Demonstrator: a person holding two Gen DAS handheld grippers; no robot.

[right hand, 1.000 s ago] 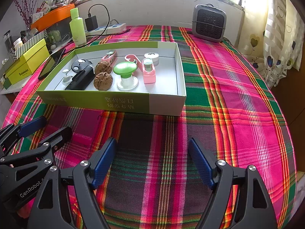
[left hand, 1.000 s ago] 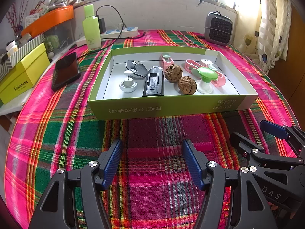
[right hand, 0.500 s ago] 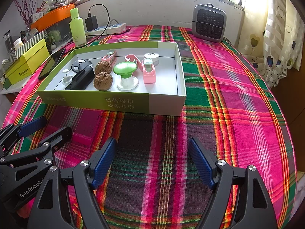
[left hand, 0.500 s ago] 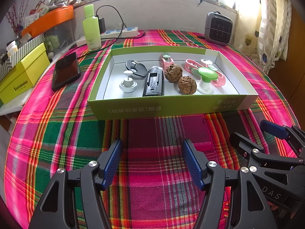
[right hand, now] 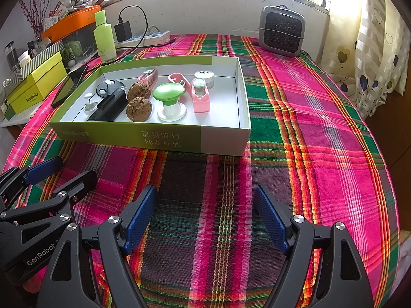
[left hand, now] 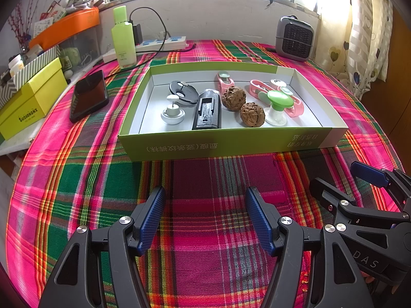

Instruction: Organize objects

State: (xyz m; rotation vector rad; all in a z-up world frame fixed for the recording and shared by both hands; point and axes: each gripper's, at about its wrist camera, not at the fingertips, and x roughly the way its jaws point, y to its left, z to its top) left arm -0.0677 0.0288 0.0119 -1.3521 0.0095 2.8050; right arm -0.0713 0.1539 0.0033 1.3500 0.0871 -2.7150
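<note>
A shallow green box (left hand: pixel 226 146) (right hand: pixel 154 138) stands on the plaid cloth. It holds two walnuts (left hand: pixel 252 114) (right hand: pixel 139 109), a black clip-like block (left hand: pixel 207 113) (right hand: pixel 108 107), a green-capped white knob (left hand: pixel 278 104) (right hand: pixel 169 97), a small white knob (left hand: pixel 172 113), a black round case (left hand: pixel 183 93), pink openers (left hand: pixel 292 105) (right hand: pixel 199 95) and a small tin (right hand: pixel 204 77). My left gripper (left hand: pixel 204 218) is open and empty in front of the box. My right gripper (right hand: pixel 205 220) is open and empty, beside the left one (right hand: pixel 38 179).
A black phone (left hand: pixel 88 95) lies left of the box. A green bottle (left hand: pixel 123 38), power strip (left hand: pixel 164 43) and charger cable stand behind it. A small heater (left hand: pixel 294 38) (right hand: pixel 281 30) is at the back right. Yellow boxes (left hand: pixel 28 105) sit at the left edge.
</note>
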